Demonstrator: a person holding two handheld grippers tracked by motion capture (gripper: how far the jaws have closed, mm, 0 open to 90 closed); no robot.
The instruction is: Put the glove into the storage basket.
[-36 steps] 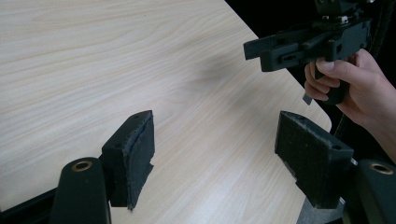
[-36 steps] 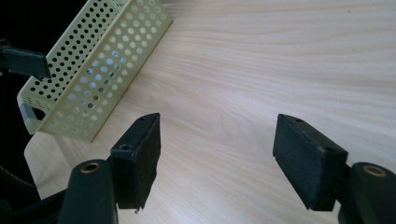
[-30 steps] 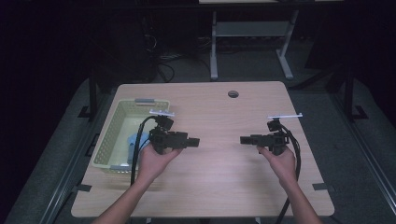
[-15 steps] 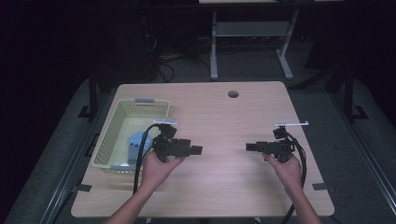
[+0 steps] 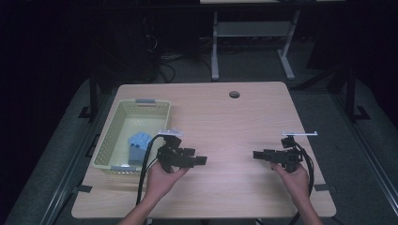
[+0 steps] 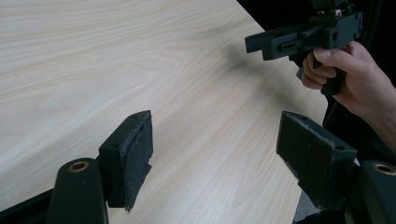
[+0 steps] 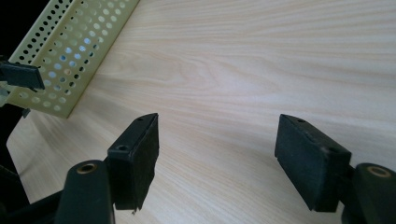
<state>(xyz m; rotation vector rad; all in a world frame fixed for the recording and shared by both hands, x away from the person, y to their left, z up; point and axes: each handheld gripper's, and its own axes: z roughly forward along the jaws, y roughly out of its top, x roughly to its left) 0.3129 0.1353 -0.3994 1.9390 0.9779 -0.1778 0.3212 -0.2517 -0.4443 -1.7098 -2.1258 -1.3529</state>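
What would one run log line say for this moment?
left gripper: open, empty | right gripper: open, empty | blue cloth: in basket

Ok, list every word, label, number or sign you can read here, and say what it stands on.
None: no readable text in these pictures.
Basket: perforated yellow-green walls, no print.
Blue cloth in the basket: no label to be made out.
Left gripper and right gripper: plain black, no marking legible.
Table: wood grain, no writing.
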